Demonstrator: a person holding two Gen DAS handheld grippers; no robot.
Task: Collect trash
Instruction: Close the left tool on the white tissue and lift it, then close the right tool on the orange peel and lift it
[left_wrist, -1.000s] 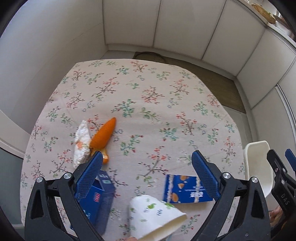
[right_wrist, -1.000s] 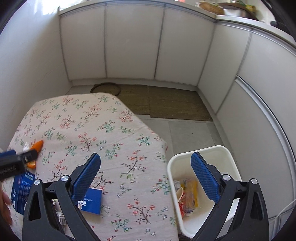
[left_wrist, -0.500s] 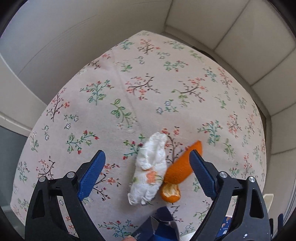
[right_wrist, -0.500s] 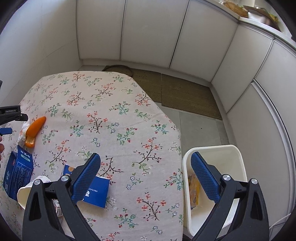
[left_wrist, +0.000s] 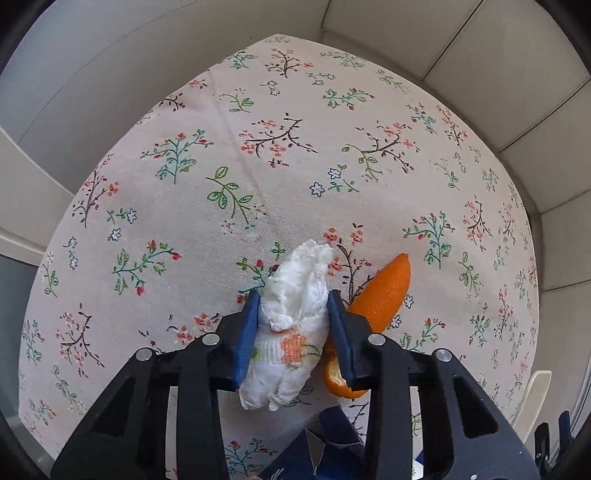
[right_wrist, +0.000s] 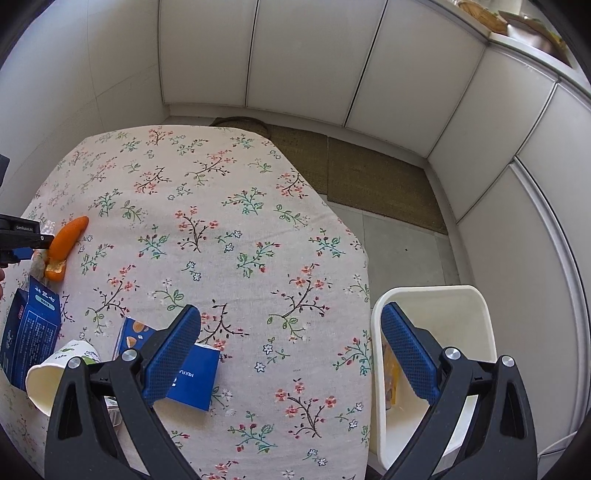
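Observation:
My left gripper (left_wrist: 291, 310) is shut on a crumpled white napkin (left_wrist: 291, 325) that lies on the flowered tablecloth (left_wrist: 295, 166). An orange peel (left_wrist: 380, 299) lies right beside it, touching the right finger. In the right wrist view the peel (right_wrist: 66, 240) is at the table's far left. My right gripper (right_wrist: 291, 339) is open and empty above the table's near edge. Near it lie a flat blue snack box (right_wrist: 184, 369), a paper cup (right_wrist: 55, 373) on its side and a dark blue carton (right_wrist: 29, 332). A white trash bin (right_wrist: 436, 354) with some wrappers stands on the floor to the right.
White cabinet doors (right_wrist: 303, 59) run along the back and right. A woven mat (right_wrist: 362, 177) lies on the floor beyond the table. The dark blue carton's torn top (left_wrist: 325, 450) shows just below the napkin in the left wrist view.
My left gripper came down over the napkin and closed on it. My right gripper drifted a little left over the table and stayed open.

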